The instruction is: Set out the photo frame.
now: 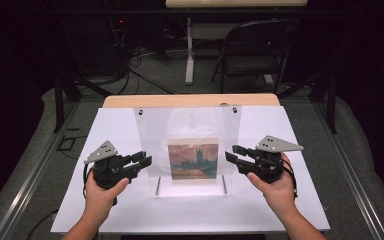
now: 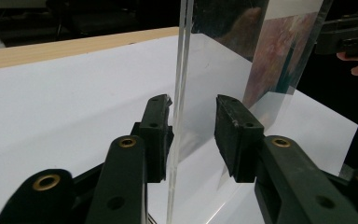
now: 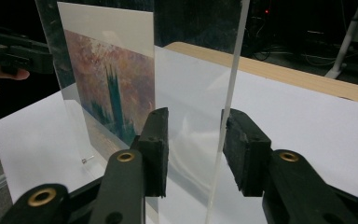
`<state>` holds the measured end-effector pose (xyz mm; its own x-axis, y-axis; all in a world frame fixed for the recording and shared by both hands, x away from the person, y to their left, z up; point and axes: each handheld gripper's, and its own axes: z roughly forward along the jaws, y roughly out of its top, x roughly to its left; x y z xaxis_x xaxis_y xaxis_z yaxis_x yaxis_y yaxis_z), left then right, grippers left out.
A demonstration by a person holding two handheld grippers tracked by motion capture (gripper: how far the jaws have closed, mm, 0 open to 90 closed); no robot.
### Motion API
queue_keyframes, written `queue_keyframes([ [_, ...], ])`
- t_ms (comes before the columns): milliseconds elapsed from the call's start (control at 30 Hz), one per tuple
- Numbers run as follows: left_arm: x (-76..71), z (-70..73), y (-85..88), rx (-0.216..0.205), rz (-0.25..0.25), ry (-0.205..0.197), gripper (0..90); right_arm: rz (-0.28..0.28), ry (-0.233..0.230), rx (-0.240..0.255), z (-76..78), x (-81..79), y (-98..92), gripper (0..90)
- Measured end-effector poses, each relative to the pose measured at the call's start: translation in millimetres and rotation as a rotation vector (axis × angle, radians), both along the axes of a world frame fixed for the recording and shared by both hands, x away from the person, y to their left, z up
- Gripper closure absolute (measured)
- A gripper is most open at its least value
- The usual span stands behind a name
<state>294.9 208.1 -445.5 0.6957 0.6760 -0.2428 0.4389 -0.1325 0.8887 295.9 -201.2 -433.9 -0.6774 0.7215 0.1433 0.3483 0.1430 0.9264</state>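
Observation:
A clear acrylic picture frame [image 1: 187, 125] stands upright on the white board, with a painted print of a tower [image 1: 192, 159] in its lower middle. My left gripper [image 1: 147, 161] is at the panel's left edge and my right gripper [image 1: 228, 153] at its right edge. In the left gripper view the jaws [image 2: 193, 121] straddle the panel's edge [image 2: 179, 70]; one pad lies close against it and the other stands apart. The right gripper view shows the same: the jaws [image 3: 196, 135] are open around the edge [image 3: 233, 70], and the print [image 3: 112, 88] is behind them.
The white board [image 1: 280, 200] covers a wooden table [image 1: 190, 100]. Two metal pins [image 1: 158, 185] hold the frame's base. A folding chair [image 1: 252, 52], a table leg and cables stand on the floor beyond. Metal rails run along both sides.

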Motion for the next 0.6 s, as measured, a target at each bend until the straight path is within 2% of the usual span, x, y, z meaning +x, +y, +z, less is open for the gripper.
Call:
queue_keyframes([
  [167, -1.0, 0.3, 1.9, -0.003, 0.011, 0.000, 59.5, 0.009, 0.001, 0.006, -2.0, -0.8, 2.1, 52.6],
  [367, -4.1, 2.6, 5.0, -0.014, 0.023, -0.011, 48.8, 0.002, -0.020, -0.001, -2.9, -2.3, 2.2, 44.2],
  [600, -10.7, 7.7, 12.2, 0.017, 0.068, -0.055, 39.7, -0.027, -0.056, -0.005, 1.7, -7.1, -4.8, 37.2],
])
